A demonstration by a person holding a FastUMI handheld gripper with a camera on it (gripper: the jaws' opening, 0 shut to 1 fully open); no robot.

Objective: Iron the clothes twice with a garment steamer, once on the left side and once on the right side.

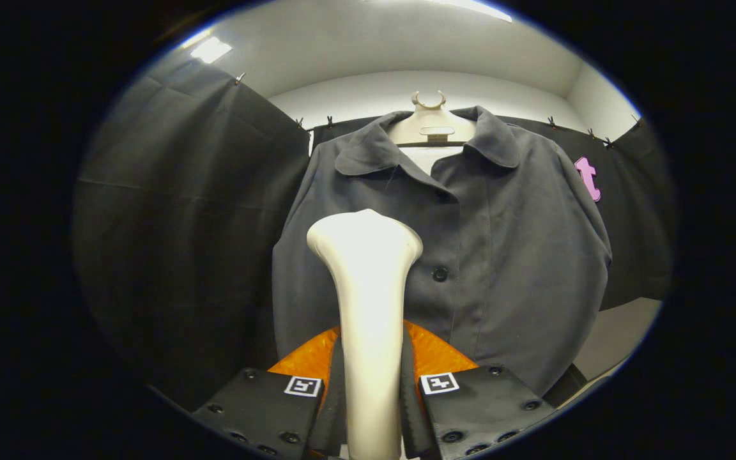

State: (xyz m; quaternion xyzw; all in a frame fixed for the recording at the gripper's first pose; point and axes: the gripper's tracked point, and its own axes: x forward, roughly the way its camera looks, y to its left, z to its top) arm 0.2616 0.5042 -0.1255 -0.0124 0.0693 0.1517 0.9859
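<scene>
Tool (371, 409) at bottom centre clenches the white garment steamer (368, 281), its head at frame centre before the grey shirt (502, 255) on a hanger (430, 124). Likely the left-side pass; next, a steady stroke along the fabric.

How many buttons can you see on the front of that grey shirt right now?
1: a dark button on the grey shirt placket, just beside the steamer head, which the gripper clamps. Others may be hidden behind the steamer or under the collar.

White hanger (430, 128) with its hook; ceiling light (211, 49) beside the white wall (368, 89)
</scene>
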